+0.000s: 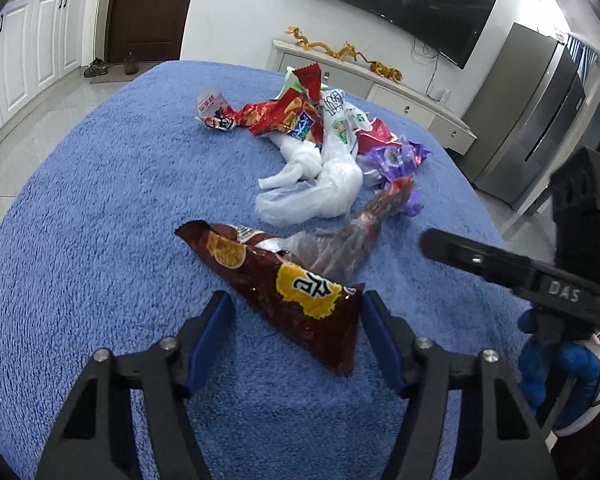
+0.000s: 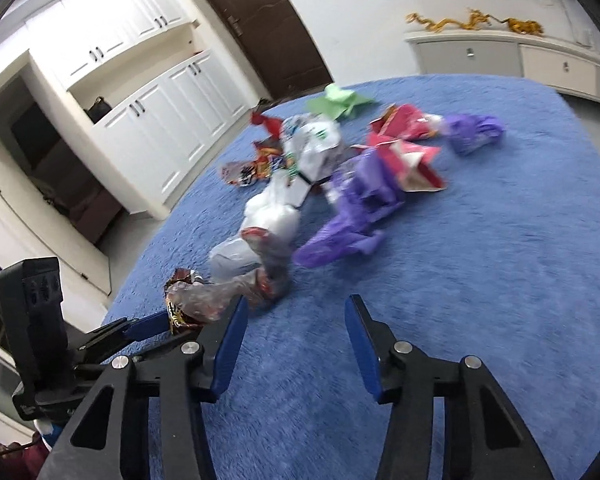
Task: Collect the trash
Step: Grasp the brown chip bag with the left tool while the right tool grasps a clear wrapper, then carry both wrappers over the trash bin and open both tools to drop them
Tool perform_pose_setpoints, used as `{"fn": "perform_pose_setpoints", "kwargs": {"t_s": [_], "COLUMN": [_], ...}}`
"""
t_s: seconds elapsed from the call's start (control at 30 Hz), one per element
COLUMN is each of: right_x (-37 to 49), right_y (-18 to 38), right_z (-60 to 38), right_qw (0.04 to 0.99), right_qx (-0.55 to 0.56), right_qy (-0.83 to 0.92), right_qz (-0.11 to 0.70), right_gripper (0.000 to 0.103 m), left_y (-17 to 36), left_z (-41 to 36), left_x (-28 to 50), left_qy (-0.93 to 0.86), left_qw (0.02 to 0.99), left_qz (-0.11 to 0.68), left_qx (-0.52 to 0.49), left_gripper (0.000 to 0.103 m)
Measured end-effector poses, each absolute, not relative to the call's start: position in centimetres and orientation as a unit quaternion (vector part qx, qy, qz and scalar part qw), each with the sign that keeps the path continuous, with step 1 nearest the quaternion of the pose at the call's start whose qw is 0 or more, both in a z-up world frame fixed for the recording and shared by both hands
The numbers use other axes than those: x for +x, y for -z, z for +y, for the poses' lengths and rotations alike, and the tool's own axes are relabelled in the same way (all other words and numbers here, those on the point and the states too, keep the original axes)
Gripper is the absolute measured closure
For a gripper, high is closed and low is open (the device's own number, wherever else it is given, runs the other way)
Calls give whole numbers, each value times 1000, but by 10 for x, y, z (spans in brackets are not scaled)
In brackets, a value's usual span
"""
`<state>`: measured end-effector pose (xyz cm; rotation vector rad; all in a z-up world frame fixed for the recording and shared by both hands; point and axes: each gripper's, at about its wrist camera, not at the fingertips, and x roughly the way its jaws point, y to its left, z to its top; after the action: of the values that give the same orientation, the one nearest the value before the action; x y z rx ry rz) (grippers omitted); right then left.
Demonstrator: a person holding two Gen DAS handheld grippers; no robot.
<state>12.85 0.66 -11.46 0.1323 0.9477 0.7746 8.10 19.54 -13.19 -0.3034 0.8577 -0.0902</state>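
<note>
the left gripper fills the bottom of its own view, jaws spread wide, with the near corner of a dark brown snack bag lying between the blue pads but not pinched; whether either pad touches the foil i cannot tell. the bag rests flat on the blue fuzzy cover of the table. a crumpled clear wrapper sits against the bag's far side.

the right gripper is also spread, holding nothing, hovering low over bare cover just beside the near end of the litter trail. its view is blurred, so details of the wrappers there are hard to read.

beyond the brown bag the rest of the trash is strewn in a loose line across the middle of the table: a knotted white plastic bag, a red chip packet, a small red-and-white wrapper, purple plastic, a pink-red box, a second purple wad and a green paper scrap.

judging by this, the collecting looks barely begun: every piece in sight lies on the table, none is in either tool, and no bin or sack to receive it shows in either view. the brown bag looks like the first candidate, since the left tool already straddles it.
</note>
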Motion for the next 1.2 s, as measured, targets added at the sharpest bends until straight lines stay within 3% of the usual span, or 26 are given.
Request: {"fn": "perform_pose_setpoints", "kwargs": {"t_s": [0.27, 0.33, 0.4, 0.47, 0.63, 1.2], "right_x": [144, 147, 149, 147, 134, 78], "right_y": [115, 117, 121, 124, 120, 67], "right_z": [33, 38, 42, 45, 29, -111], "right_qw": [810, 809, 804, 802, 806, 875], "right_qx": [62, 63, 68, 67, 72, 145], "right_qy": [-375, -377, -381, -379, -375, -264], "right_qz": [446, 447, 451, 456, 452, 379], "right_gripper": [57, 64, 82, 87, 88, 88], "left_y": [132, 132, 132, 131, 127, 77], "left_z": [198, 200, 201, 200, 198, 178], "left_x": [79, 76, 73, 72, 60, 20], "left_qy": [48, 52, 55, 58, 54, 60], "left_qw": [898, 897, 896, 895, 897, 919], "left_qz": [410, 409, 407, 407, 404, 362], "left_qx": [-152, -160, -168, -171, -168, -146], "left_gripper": [53, 59, 63, 68, 80, 82]}}
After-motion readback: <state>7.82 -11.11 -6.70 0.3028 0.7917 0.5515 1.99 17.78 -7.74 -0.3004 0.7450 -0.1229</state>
